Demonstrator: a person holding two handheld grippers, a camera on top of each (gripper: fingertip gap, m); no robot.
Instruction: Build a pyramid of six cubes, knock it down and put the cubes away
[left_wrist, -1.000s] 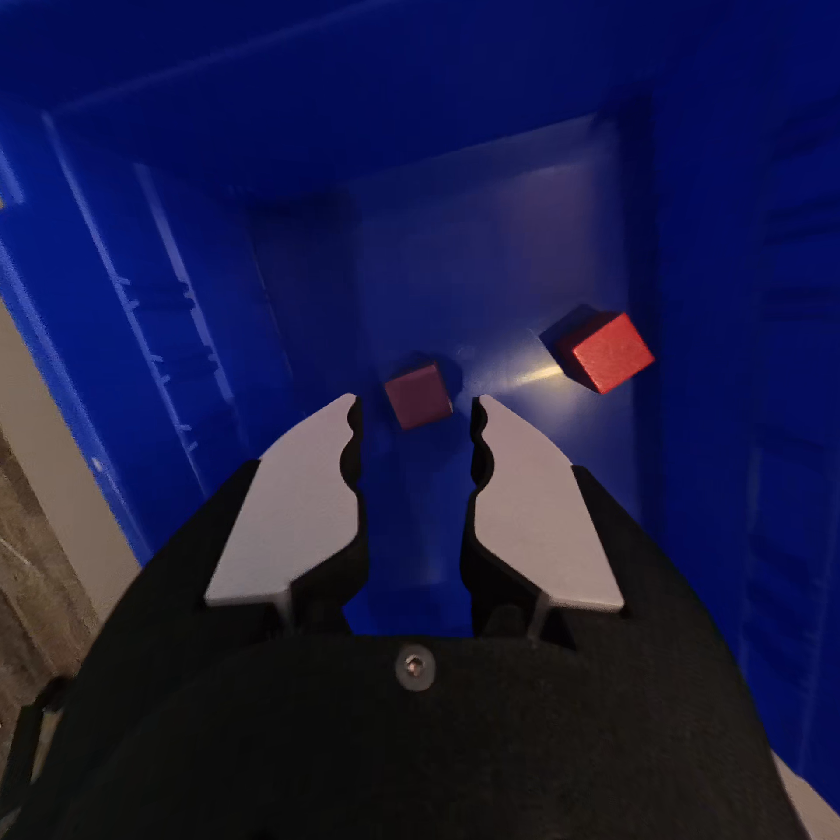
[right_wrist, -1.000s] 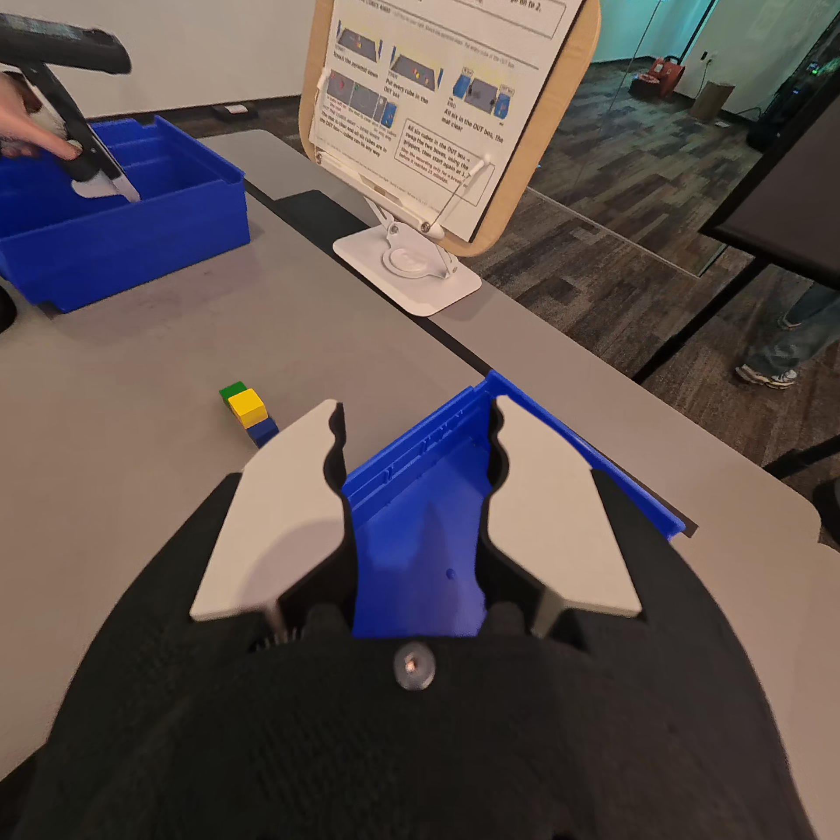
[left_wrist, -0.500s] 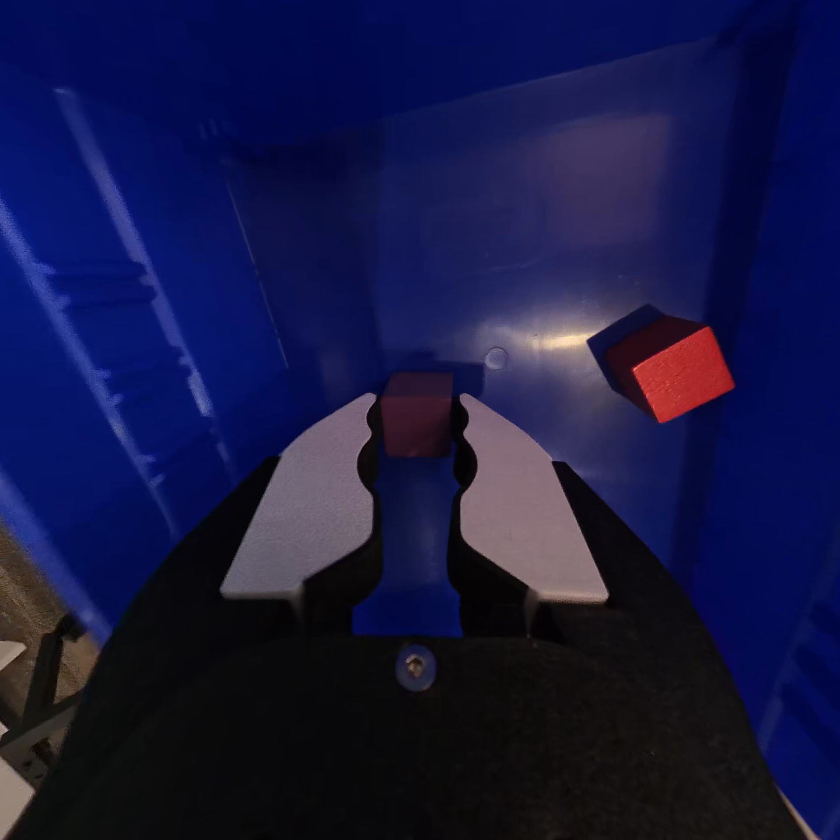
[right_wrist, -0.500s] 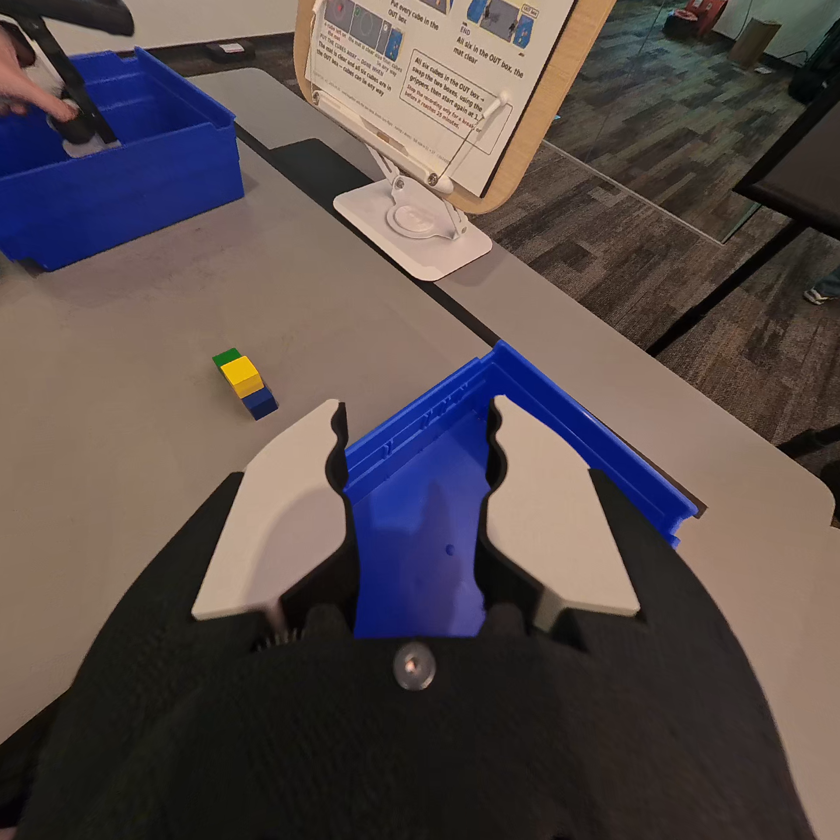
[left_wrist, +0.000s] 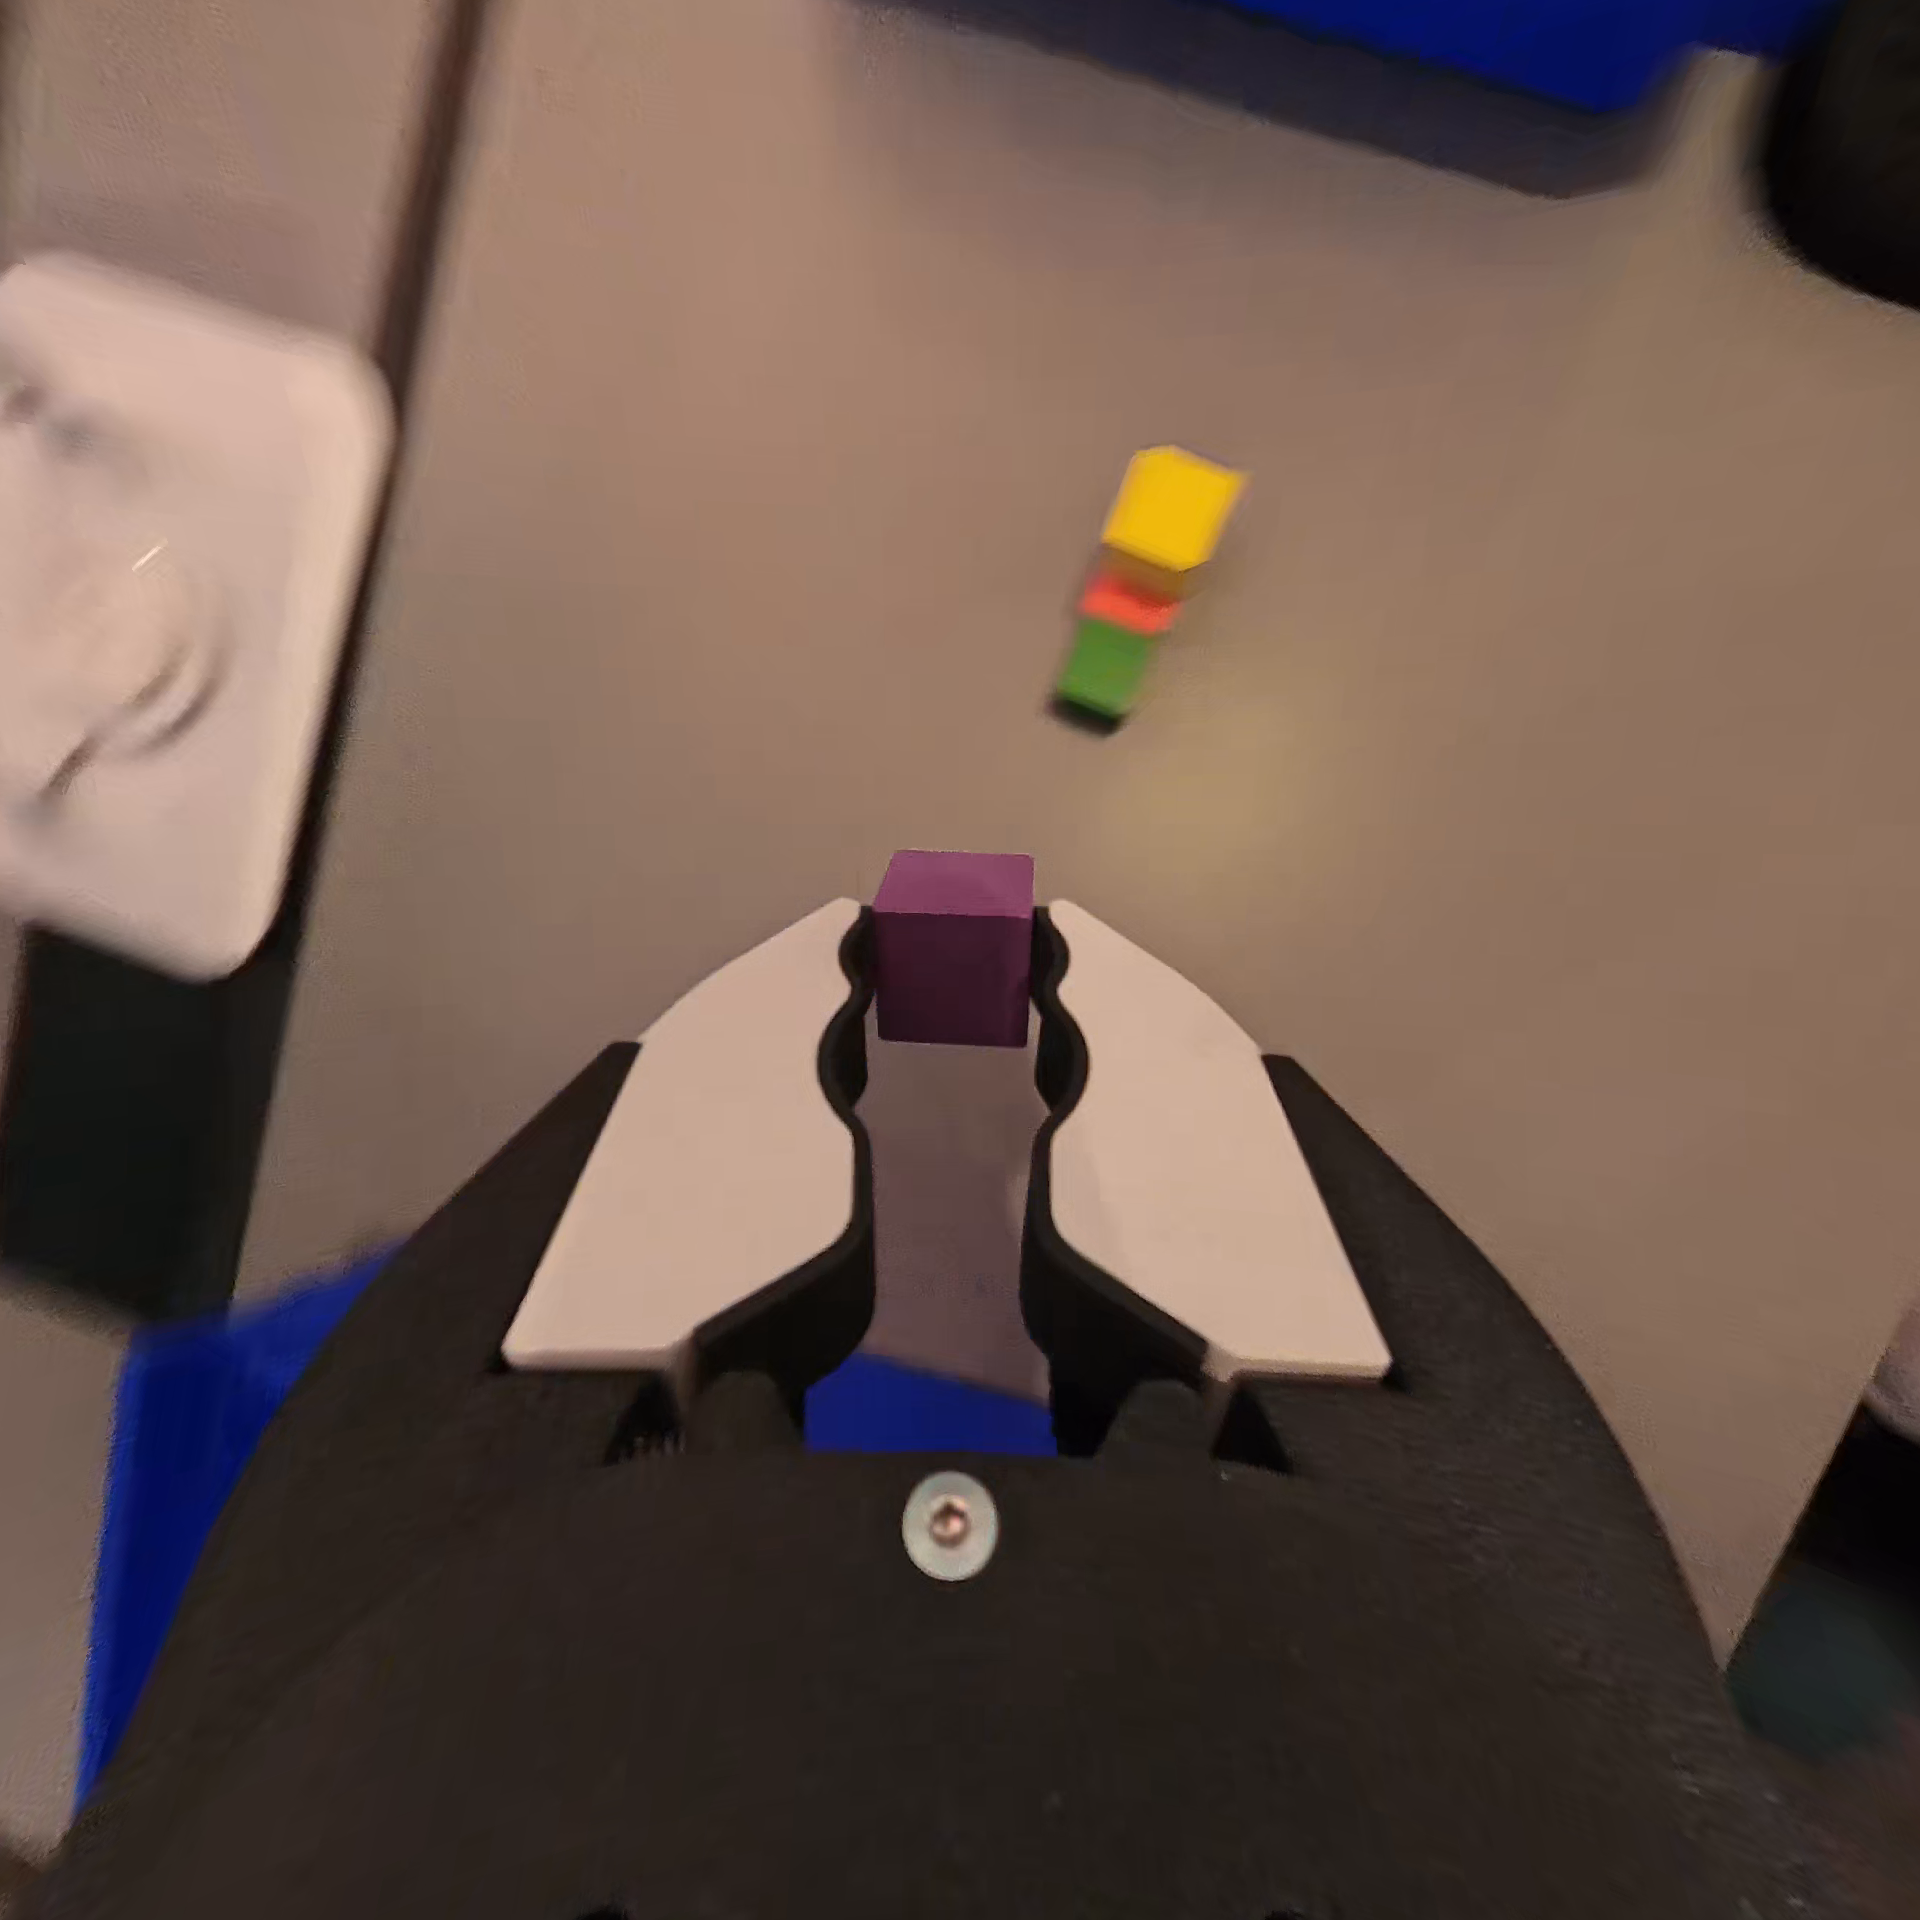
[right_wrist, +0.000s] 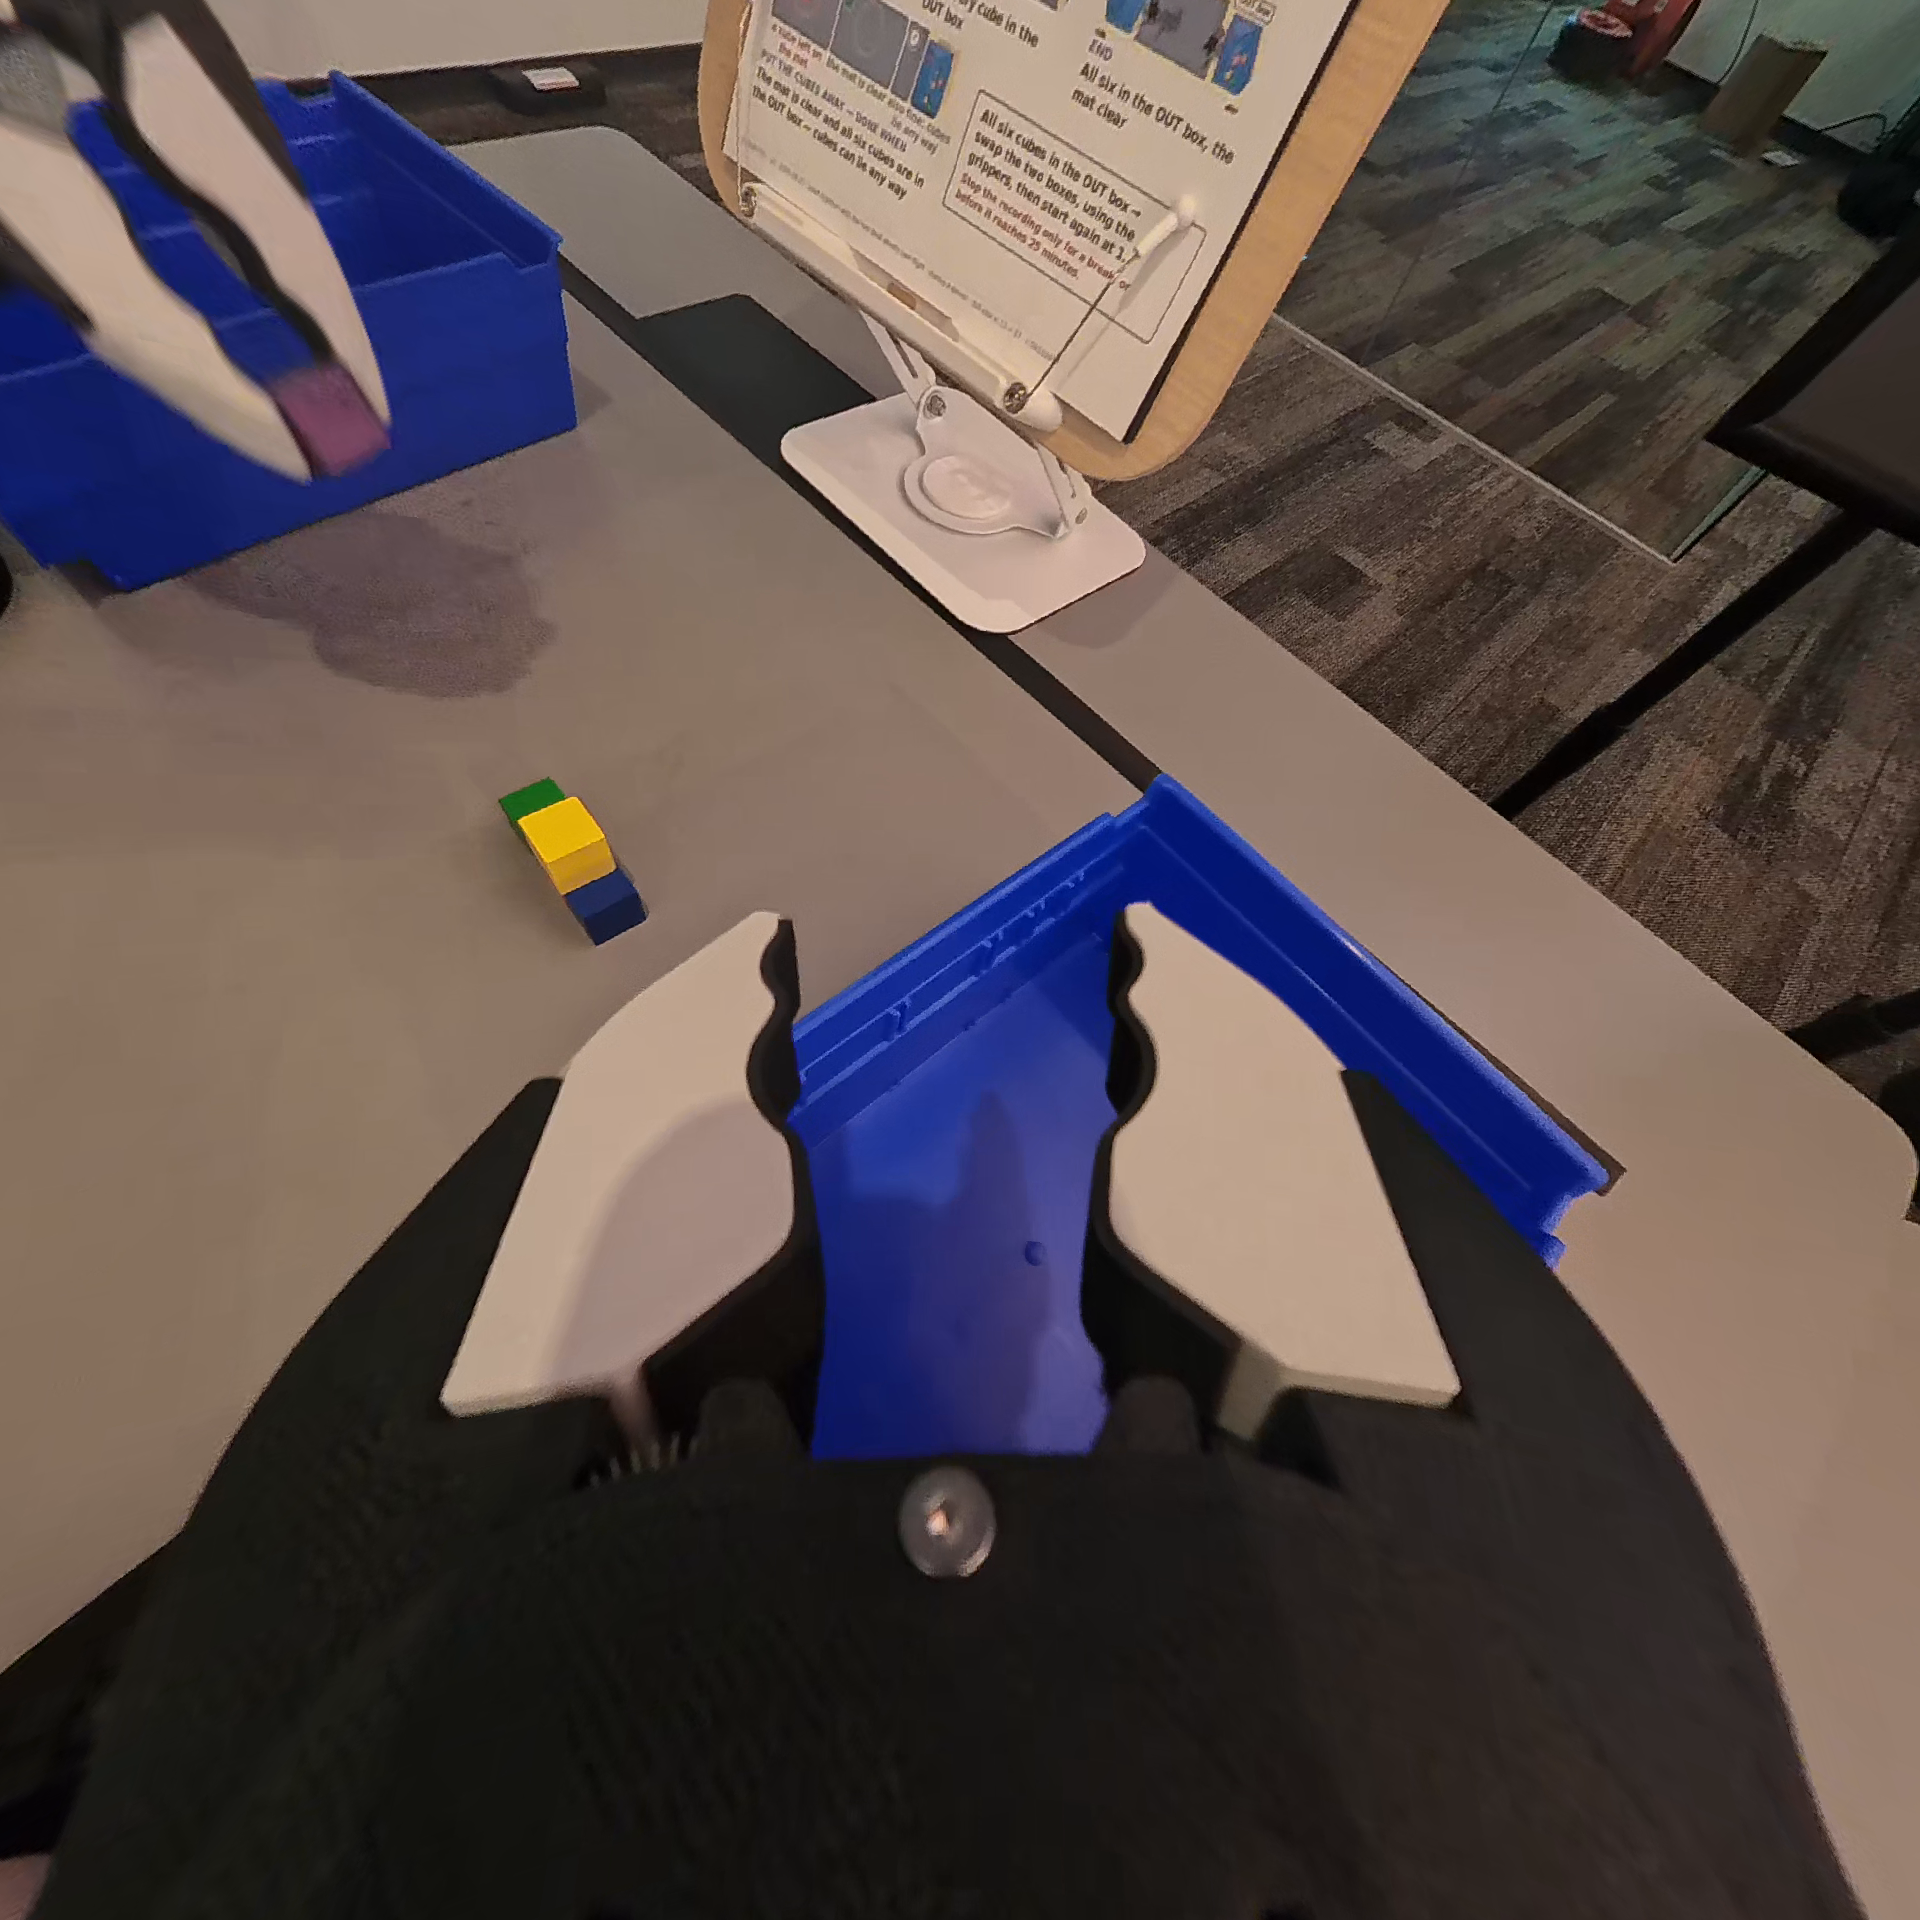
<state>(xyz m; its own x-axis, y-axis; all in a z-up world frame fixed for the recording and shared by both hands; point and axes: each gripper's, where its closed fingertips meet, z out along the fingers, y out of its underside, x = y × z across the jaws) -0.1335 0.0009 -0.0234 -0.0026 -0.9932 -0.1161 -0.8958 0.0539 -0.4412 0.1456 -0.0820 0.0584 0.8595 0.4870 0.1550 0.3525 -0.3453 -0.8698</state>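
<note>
My left gripper (left_wrist: 953, 935) is shut on a purple cube (left_wrist: 953, 951), held above the grey table. It also shows in the right wrist view (right_wrist: 327, 421) with the purple cube (right_wrist: 332, 416) at its tips, in front of the far blue bin (right_wrist: 457, 312). On the table stands a small stack: a yellow cube (left_wrist: 1169, 509) on top, an orange-red cube (left_wrist: 1127, 608) and a green cube (left_wrist: 1103, 670) below. In the right wrist view the yellow cube (right_wrist: 566, 842) sits over a green cube (right_wrist: 532, 800) and a blue cube (right_wrist: 608, 904). My right gripper (right_wrist: 951, 951) is open and empty above the near blue bin (right_wrist: 1351, 977).
A white stand base (right_wrist: 966, 509) carries a wooden board with an instruction sheet (right_wrist: 1018, 156) at the table's far edge. A dark seam (right_wrist: 1081, 717) runs across the table. The stand base shows blurred at the left of the left wrist view (left_wrist: 156, 623). The left gripper's tips are roughly 30 cm from the right gripper's.
My left gripper closed on the purple cube inside the far bin, lifted it out and swung over the table toward the stack. The red cube stayed in that bin. My right gripper barely moved.
</note>
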